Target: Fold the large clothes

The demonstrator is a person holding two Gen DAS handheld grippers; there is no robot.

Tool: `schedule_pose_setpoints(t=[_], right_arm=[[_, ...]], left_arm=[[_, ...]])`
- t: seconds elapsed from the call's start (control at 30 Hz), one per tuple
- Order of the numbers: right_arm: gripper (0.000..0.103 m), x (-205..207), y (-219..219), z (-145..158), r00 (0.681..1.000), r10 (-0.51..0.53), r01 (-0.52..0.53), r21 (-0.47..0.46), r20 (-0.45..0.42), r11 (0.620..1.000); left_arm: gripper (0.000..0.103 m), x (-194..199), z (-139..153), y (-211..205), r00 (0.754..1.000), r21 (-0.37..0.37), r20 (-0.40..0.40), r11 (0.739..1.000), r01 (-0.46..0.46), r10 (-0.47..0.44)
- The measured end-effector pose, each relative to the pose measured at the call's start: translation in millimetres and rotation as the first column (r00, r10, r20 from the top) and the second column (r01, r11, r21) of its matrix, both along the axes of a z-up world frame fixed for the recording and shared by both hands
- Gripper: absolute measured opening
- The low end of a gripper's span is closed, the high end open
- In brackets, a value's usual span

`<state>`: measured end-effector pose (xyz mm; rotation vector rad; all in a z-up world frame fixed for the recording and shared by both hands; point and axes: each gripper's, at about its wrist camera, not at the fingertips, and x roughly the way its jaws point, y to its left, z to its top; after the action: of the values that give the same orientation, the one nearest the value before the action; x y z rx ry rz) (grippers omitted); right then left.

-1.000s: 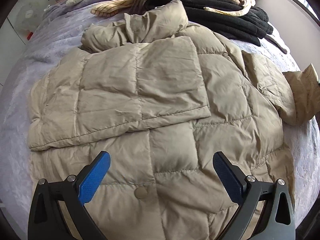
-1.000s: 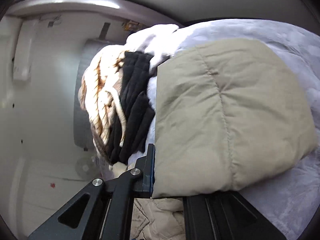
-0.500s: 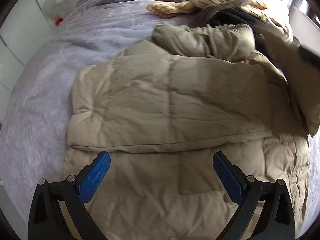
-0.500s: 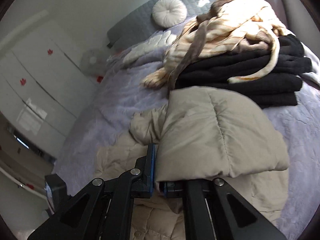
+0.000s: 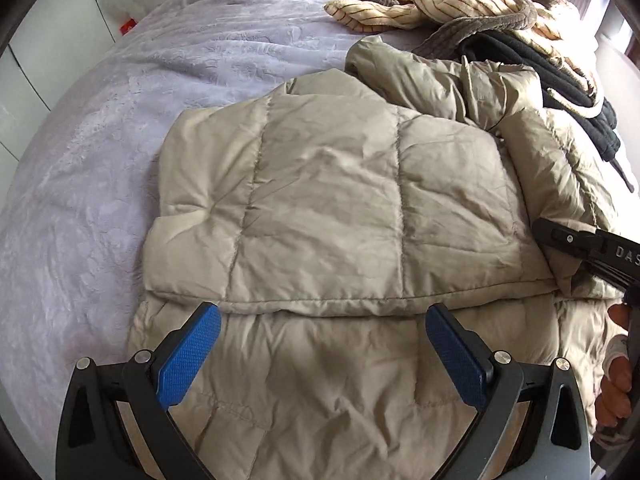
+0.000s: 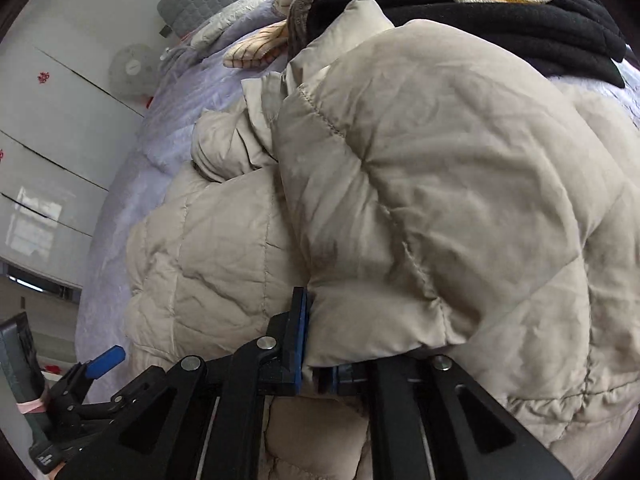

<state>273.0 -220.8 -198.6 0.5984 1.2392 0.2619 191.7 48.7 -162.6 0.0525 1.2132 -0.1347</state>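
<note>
Swung across since a second ago, the puffy sleeve (image 6: 440, 200) now drapes over the quilted beige down jacket (image 5: 320, 208), which lies on the crinkled lavender bedspread (image 5: 100, 180). Right gripper (image 6: 316, 372) jaws are opening, the sleeve's hem between them, blue pad touching it. Left gripper (image 5: 320, 356) hovers over the jacket's lower panel, jaws wide apart, empty. Fuzzy black clothes (image 6: 480, 12) and a striped cream garment (image 5: 460, 4) are piled beyond.
</note>
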Motion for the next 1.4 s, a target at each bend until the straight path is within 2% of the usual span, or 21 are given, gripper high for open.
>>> schedule_pose_setpoints(t=[0.07, 0.13, 0.27, 0.3, 0.37, 0.4, 0.47, 0.6, 0.73, 0.8, 0.83, 0.87, 0.93, 1.03, 1.1, 1.2, 1.23, 1.27, 1.3, 1.33, 1.4], right_arm=[[0.063, -8.0, -10.1, 10.7, 1.000, -0.028, 0.028, 0.038, 0.007, 0.999], [0.074, -20.7, -22.4, 25.4, 0.995, -0.089, 0.087, 0.059, 0.042, 0.995], [0.072, -35.6, -62.7, 32.9, 0.963, -0.269, 0.264, 0.103, 0.033, 0.959], [0.067, -35.6, -73.2, 31.3, 0.947, -0.321, 0.317, 0.112, 0.021, 0.942], [0.007, -28.8, -87.2, 27.3, 0.921, -0.390, 0.388, 0.118, -0.007, 0.914], [0.006, -24.8, -89.2, 28.4, 0.916, -0.401, 0.397, 0.137, 0.000, 0.908], [0.006, -12.2, -78.1, 39.5, 0.931, -0.360, 0.351, 0.130, 0.054, 0.927], [0.006, 8.9, -19.5, 67.7, 0.976, -0.097, 0.090, 0.045, 0.196, 0.995], [0.007, 13.5, 48.2, 65.3, 0.967, 0.171, -0.165, -0.048, 0.187, 0.985], [0.021, 10.8, 72.8, 52.0, 0.956, 0.272, -0.262, -0.100, 0.108, 0.960], [0.036, 6.6, 77.2, 46.9, 0.954, 0.291, -0.282, -0.109, 0.075, 0.953], [0.051, 1.7, 76.7, 42.9, 0.954, 0.294, -0.287, -0.110, 0.055, 0.952], [0.065, -10.8, 59.6, 37.5, 0.962, 0.271, -0.268, -0.091, 0.027, 0.959], [0.065, -32.7, 5.7, 29.4, 0.985, 0.167, -0.169, -0.043, -0.034, 0.985], [0.065, -46.1, -42.6, 20.9, 0.995, 0.030, -0.030, -0.008, -0.093, 1.000], [0.065, -63.4, -118.2, 4.3, 0.963, -0.212, 0.228, 0.080, -0.164, 0.970], [0.064, -65.4, -138.1, -1.4, 0.942, -0.284, 0.307, 0.116, -0.179, 0.945], [0.055, -66.3, -155.7, -5.1, 0.919, -0.350, 0.377, 0.148, -0.180, 0.914], [0.040, -64.4, -169.4, -7.4, 0.900, -0.400, 0.425, 0.147, -0.172, 0.893], [0.009, -59.6, -178.3, -9.3, 0.888, -0.428, 0.449, 0.120, -0.168, 0.885], [0.008, -49.4, -185.1, -10.7, 0.890, -0.436, 0.450, 0.107, -0.134, 0.887]], left_arm=[[0.102, 3.9, 1.4, 0.4, 1.000, -0.037, 0.009, 0.999, 0.001, -0.001], [0.102, 9.3, 3.9, 2.2, 1.000, -0.075, 0.021, 0.997, 0.000, 0.002], [0.102, 19.3, 9.3, 6.4, 0.999, -0.171, 0.040, 0.985, 0.004, 0.003], [0.102, 22.0, 9.3, 8.4, 0.999, -0.200, 0.039, 0.980, 0.002, 0.005], [0.102, 28.1, 7.8, 14.1, 0.999, -0.257, 0.028, 0.966, -0.010, 0.018], [0.102, 30.5, 7.1, 17.2, 0.999, -0.282, 0.018, 0.959, -0.021, 0.027], [0.102, 34.5, 7.1, 25.8, 0.999, -0.355, -0.001, 0.934, -0.040, 0.042], [0.102, 34.6, 12.2, 46.6, 0.998, -0.513, -0.012, 0.856, -0.063, 0.065], [0.102, 40.5, 17.7, 61.5, 0.997, -0.621, -0.021, 0.780, -0.072, 0.076], [0.102, 44.0, 17.0, 63.6, 0.997, -0.659, -0.036, 0.748, -0.078, 0.072], [0.102, 45.1, 16.4, 63.7, 0.997, -0.672, -0.044, 0.736, -0.079, 0.067], [0.102, 46.8, 15.1, 61.4, 0.997, -0.683, -0.054, 0.726, -0.078, 0.056], [0.102, 47.8, 12.0, 54.7, 0.997, -0.690, -0.068, 0.721, -0.066, 0.026], [0.102, 50.0, 5.5, 38.6, 0.996, -0.680, -0.085, 0.732, -0.043, -0.021], [0.102, 52.6, -1.0, 28.9, 0.994, -0.668, -0.104, 0.743, -0.045, -0.033], [0.102, 58.3, -8.8, 14.6, 0.991, -0.654, -0.125, 0.755, -0.049, -0.043], [0.095, 61.0, -9.8, 9.6, 0.991, -0.645, -0.124, 0.763, -0.046, -0.045], [0.084, 62.7, -10.5, 3.9, 0.992, -0.633, -0.120, 0.773, -0.040, -0.047], [0.049, 64.7, -10.9, -1.2, 0.991, -0.621, -0.123, 0.783, -0.034, -0.054], [0.013, 66.4, -11.7, -5.8, 0.989, -0.600, -0.136, 0.799, -0.033, -0.061], [0.012, 60.3, -11.1, -6.0, 0.989, -0.609, -0.135, 0.792, -0.032, -0.065]])
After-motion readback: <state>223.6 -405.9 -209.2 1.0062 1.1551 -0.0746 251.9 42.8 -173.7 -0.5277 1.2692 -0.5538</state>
